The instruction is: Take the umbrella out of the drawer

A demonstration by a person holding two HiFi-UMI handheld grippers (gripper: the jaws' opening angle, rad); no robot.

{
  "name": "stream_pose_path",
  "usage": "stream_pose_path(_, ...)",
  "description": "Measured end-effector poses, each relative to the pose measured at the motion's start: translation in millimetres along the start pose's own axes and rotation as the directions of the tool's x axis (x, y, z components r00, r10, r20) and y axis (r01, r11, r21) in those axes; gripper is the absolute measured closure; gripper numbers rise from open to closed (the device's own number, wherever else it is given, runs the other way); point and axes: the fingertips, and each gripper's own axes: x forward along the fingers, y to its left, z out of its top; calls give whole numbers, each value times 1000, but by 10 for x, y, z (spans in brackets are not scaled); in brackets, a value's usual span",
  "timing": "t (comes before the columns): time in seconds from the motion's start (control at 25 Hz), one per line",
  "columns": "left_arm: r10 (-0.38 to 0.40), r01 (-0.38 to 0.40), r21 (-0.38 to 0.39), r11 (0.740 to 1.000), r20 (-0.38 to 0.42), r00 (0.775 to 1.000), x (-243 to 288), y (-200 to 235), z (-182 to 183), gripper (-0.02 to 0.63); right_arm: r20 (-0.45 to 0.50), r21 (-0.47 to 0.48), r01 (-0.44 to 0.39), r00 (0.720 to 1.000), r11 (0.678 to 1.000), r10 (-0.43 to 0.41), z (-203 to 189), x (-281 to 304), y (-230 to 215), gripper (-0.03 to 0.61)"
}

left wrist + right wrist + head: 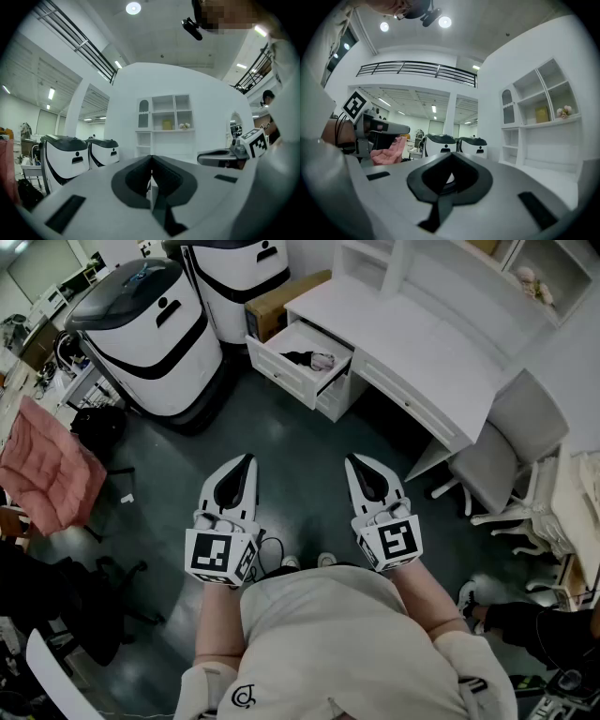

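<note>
Grippers: left gripper jaws pressed together, empty | right gripper jaws likewise together, empty | both level, side by side | umbrella: dark bundle lying in open drawer of white desk, well apart from both

A big open lab hall with a home corner staged in it. On the far right stand a white desk with its drawer, a padded chair and a shelf unit. On the far left are two bulky white-and-black machines. Overhead run a railed mezzanine and ceiling lamps.
</note>
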Motion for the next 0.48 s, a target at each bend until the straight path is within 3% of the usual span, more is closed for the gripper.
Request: stream_pose_path(0.48,-40,40,-15,999,-16,999,-134,285,-104,603,-6,32,33,999,999,-33,0,145,277,574)
